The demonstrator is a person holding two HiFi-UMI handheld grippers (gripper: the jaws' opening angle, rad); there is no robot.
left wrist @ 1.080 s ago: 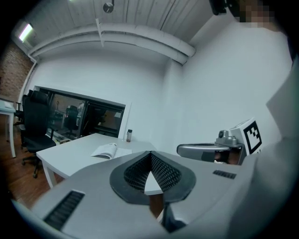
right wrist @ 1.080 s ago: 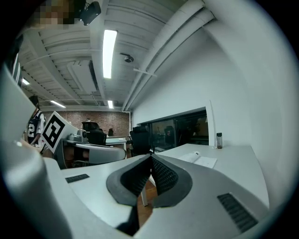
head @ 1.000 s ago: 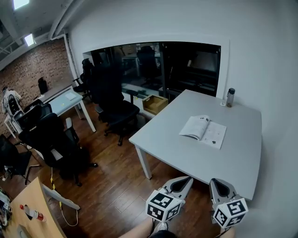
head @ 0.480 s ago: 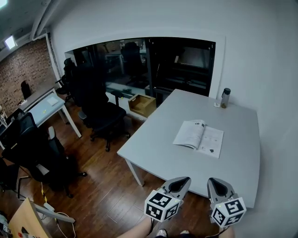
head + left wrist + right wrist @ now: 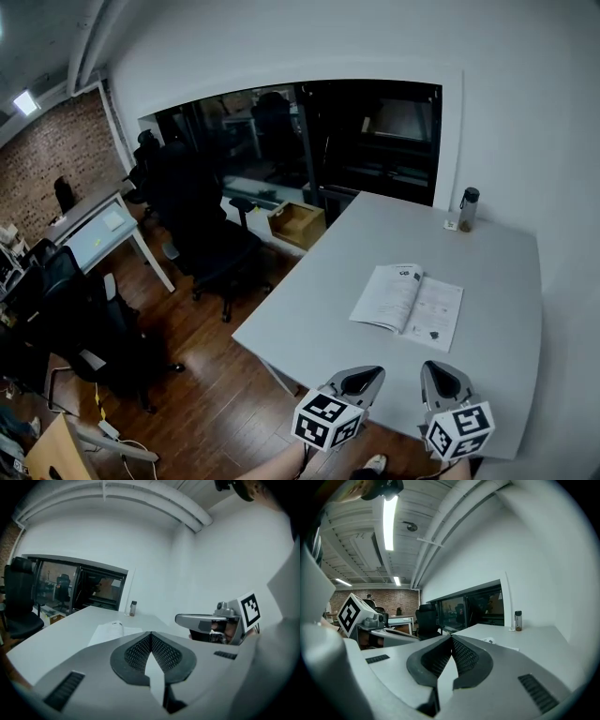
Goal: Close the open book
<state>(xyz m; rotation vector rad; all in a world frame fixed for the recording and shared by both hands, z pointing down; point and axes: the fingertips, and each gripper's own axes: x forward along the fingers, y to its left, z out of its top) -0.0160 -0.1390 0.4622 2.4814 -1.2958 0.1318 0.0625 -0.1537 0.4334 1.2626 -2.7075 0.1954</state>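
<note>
An open book (image 5: 408,307) lies flat on the pale grey table (image 5: 319,314), its pages facing up, towards the table's right side. My left gripper (image 5: 367,375) and right gripper (image 5: 437,370) hover side by side over the table's near edge, short of the book and pointing at it. Both are shut with nothing between the jaws. In the left gripper view the shut gripper (image 5: 151,633) aims at the book (image 5: 112,630), with the right gripper beside it. In the right gripper view the gripper (image 5: 451,637) is shut too, and the book (image 5: 491,641) shows just beyond it.
A small bottle (image 5: 468,208) stands at the table's far right edge by the wall. Black office chairs (image 5: 211,234) and a cardboard box (image 5: 295,223) sit left of the table on the wood floor. A white wall runs along the table's right side.
Both grippers have moved forward towards the table and now reach over its near edge. The book lies nearer to them. Both stay shut.
</note>
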